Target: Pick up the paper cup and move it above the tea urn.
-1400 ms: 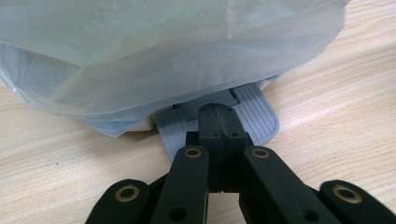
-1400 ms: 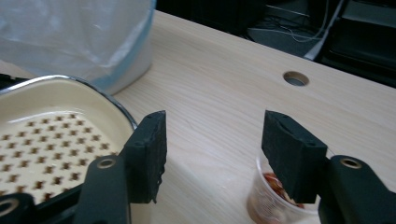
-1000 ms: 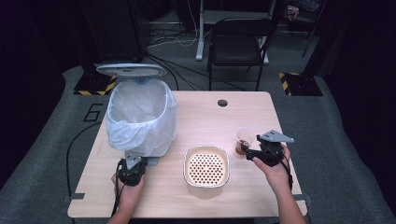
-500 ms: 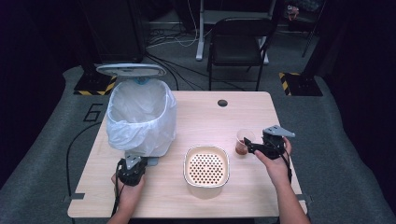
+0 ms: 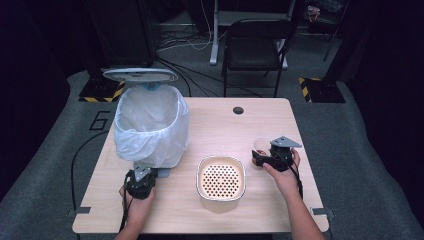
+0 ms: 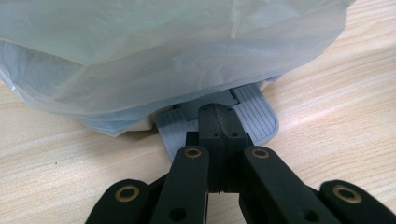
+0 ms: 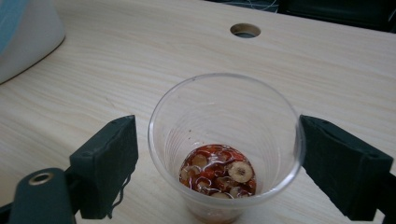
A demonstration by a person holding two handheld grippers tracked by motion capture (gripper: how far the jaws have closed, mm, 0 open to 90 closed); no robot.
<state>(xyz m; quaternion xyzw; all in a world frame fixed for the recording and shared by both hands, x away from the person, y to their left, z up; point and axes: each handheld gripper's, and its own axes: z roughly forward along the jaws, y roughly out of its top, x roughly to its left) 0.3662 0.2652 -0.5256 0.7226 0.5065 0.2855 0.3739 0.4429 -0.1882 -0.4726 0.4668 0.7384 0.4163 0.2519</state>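
Note:
A clear plastic cup (image 7: 224, 112) holds red and tan fruit slices (image 7: 217, 170) in a little liquid. My right gripper (image 7: 219, 163) is open with a jaw on each side of the cup; the right jaw is at the rim, the left one stands apart. From above, the cup (image 5: 260, 146) stands at the table's right with the right gripper (image 5: 264, 159) at it. My left gripper (image 6: 218, 119) is shut, its tip on the grey pedal (image 6: 254, 114) of a white bin (image 5: 150, 125) lined with a plastic bag. The bin's lid (image 5: 140, 75) is raised.
A cream bowl with a perforated strainer insert (image 5: 221, 177) sits at the front middle of the wooden table (image 5: 210, 125). A round cable hole (image 5: 238, 110) lies near the far edge. A black chair (image 5: 255, 45) stands behind the table.
My right gripper has moved left to the cup and its jaws now flank it. The left gripper has stayed on the pedal with the lid up.

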